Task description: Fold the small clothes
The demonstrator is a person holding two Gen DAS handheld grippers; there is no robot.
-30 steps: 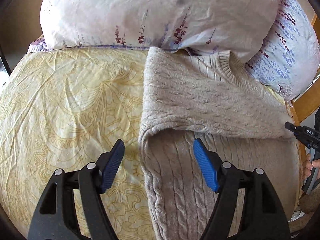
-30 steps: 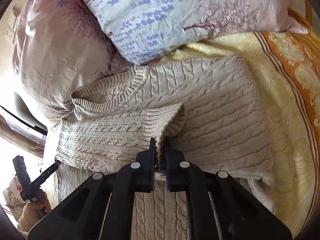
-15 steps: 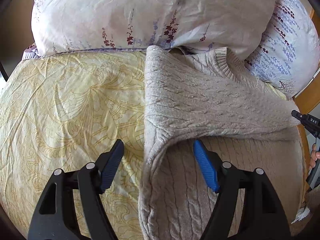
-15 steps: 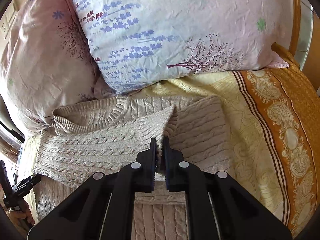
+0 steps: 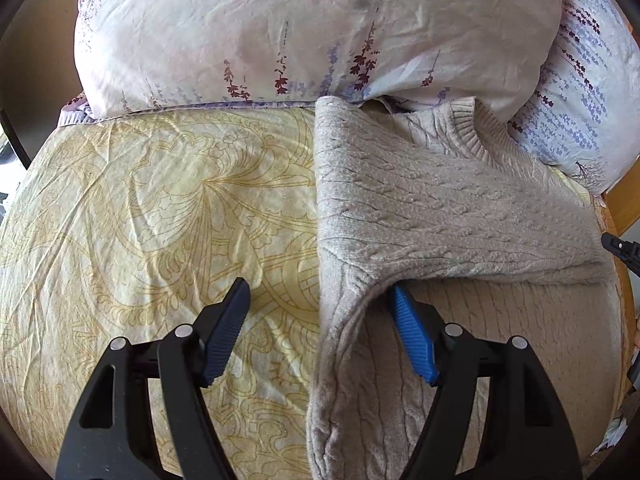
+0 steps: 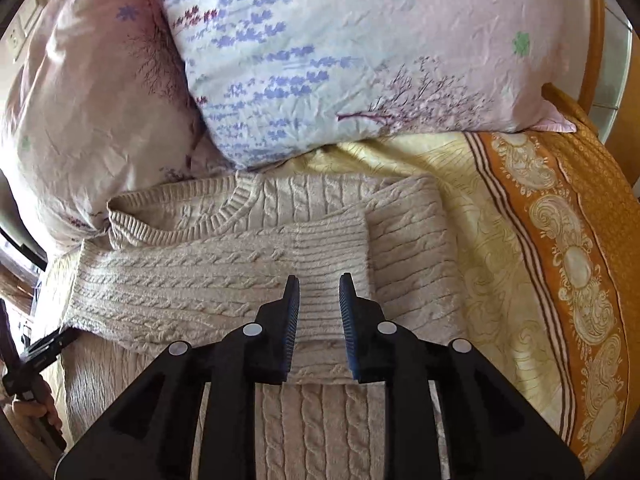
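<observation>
Sweater: sweater (image 6: 304, 208), beige cable knit, lies on the bed, collar touching the pillows, body already folded over.
Sleeve: sleeve (image 6: 224, 276) lies flat across the chest, cuff under the right gripper.
Left gripper: left gripper (image 5: 320, 320) is spread wide, astride the sweater's folded left edge, one finger over the bedspread, the other at the sleeve fold.
Right gripper: right gripper (image 6: 319, 312) is parted, gripping nothing, above the cuff.
Bedspread: yellow patterned bedspread (image 5: 160, 216) with an orange border.
Pillows: two floral pillows (image 6: 340, 52) at the head.
</observation>
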